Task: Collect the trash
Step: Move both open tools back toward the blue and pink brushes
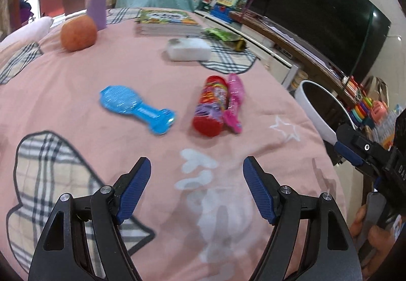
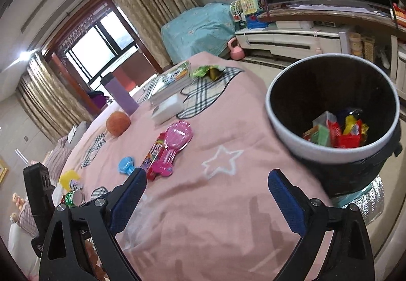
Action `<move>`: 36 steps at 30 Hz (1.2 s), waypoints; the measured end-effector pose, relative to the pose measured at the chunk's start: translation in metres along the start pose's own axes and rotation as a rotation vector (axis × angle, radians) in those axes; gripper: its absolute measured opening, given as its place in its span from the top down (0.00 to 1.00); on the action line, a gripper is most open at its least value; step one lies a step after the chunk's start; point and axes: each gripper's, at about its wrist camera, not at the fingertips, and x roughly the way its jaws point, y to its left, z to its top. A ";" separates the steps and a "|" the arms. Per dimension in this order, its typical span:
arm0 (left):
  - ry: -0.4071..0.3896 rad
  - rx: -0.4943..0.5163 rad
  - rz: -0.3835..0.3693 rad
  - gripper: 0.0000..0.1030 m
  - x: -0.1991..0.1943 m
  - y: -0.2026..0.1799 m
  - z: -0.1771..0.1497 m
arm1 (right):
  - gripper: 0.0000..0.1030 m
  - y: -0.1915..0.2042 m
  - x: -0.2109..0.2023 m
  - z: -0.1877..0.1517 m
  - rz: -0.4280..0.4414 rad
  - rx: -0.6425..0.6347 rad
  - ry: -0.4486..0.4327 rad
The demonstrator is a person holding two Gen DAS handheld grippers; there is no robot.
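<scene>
left gripper [image 1: 196,187] jaws apart, empty; right gripper [image 2: 206,194] same. red cylindrical snack tube [image 1: 212,106] lies on pink quilt [image 1: 101,57] ahead of left gripper, slightly right, long axis running away from it; left is nearer. white-rimmed black bin [image 2: 332,103] beside bed w/ wrappers inside.

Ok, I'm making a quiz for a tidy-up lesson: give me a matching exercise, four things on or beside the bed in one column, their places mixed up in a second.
Things:
1. red snack tube
2. green snack packet
3. orange ball
4. trash bin

Places:
A. beside the purple bottle
B. off the bed's edge, wrappers inside
C. lying against the pink brush
D. next to the stack of books

Pairs: 1-C, 2-D, 3-A, 4-B
</scene>
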 end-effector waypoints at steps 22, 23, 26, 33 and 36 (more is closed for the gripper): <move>0.041 -0.183 0.056 0.25 0.012 0.067 0.008 | 0.04 0.030 0.053 -0.010 0.023 0.039 0.091; 0.041 -0.193 0.052 0.25 0.014 0.069 0.010 | 0.04 0.030 0.055 -0.009 0.025 0.043 0.097; 0.046 -0.220 0.055 0.25 0.021 0.077 0.018 | 0.04 0.031 0.063 -0.007 0.040 0.055 0.103; 0.039 -0.249 0.072 0.25 0.036 0.085 0.038 | 0.06 0.036 0.078 0.004 0.039 0.043 0.102; 0.028 -0.243 0.097 0.25 0.045 0.086 0.047 | 0.11 0.038 0.088 0.012 0.036 0.042 0.109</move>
